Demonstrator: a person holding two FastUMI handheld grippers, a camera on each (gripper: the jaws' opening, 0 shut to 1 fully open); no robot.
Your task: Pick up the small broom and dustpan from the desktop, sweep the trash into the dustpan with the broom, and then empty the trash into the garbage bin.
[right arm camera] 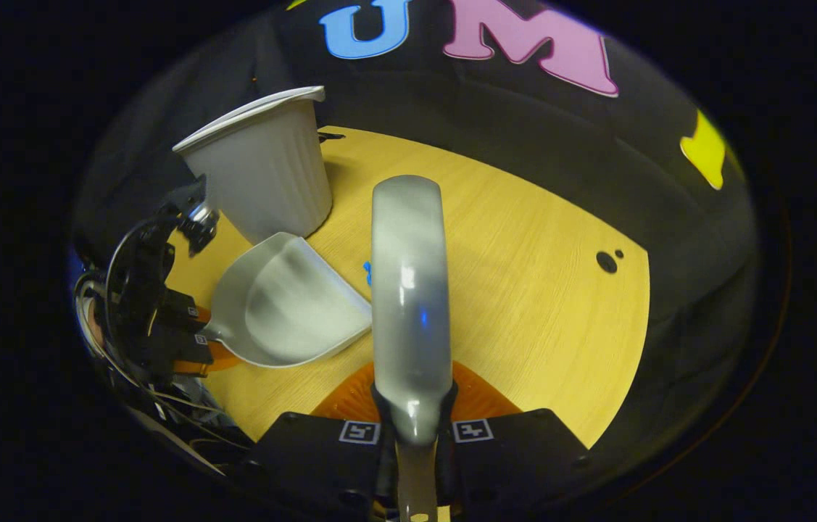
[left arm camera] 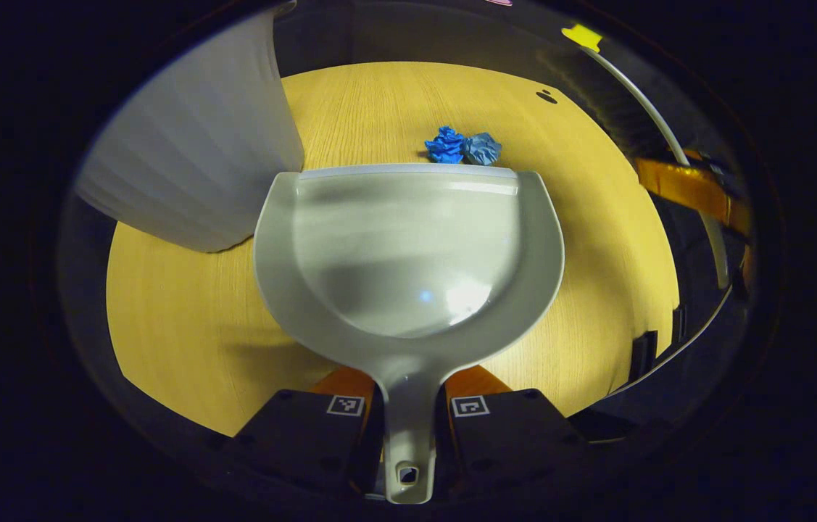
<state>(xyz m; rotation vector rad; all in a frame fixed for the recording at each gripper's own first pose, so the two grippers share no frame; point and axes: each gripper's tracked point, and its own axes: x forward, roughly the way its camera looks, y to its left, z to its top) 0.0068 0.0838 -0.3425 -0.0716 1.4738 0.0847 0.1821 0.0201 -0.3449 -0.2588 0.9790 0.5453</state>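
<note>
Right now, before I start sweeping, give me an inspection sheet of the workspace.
Surface: wooden desktop, two small dark holes.
Job's things: dustpan lip down by blue crumpled trash; broom raised; white ribbed bin behind the dustpan.
Clutter: nothing seen.
Grippers: left gripper shut on the dustpan handle; right gripper shut on the broom handle.
Cables: wires by the left gripper.
Surroundings: black cloth wall.

Left gripper view – low, close over the yellow wooden desktop [left arm camera: 183, 341], facing 12 o'clock; right gripper view higher – both share desktop, ribbed white plastic bin [left arm camera: 198, 145].
</note>
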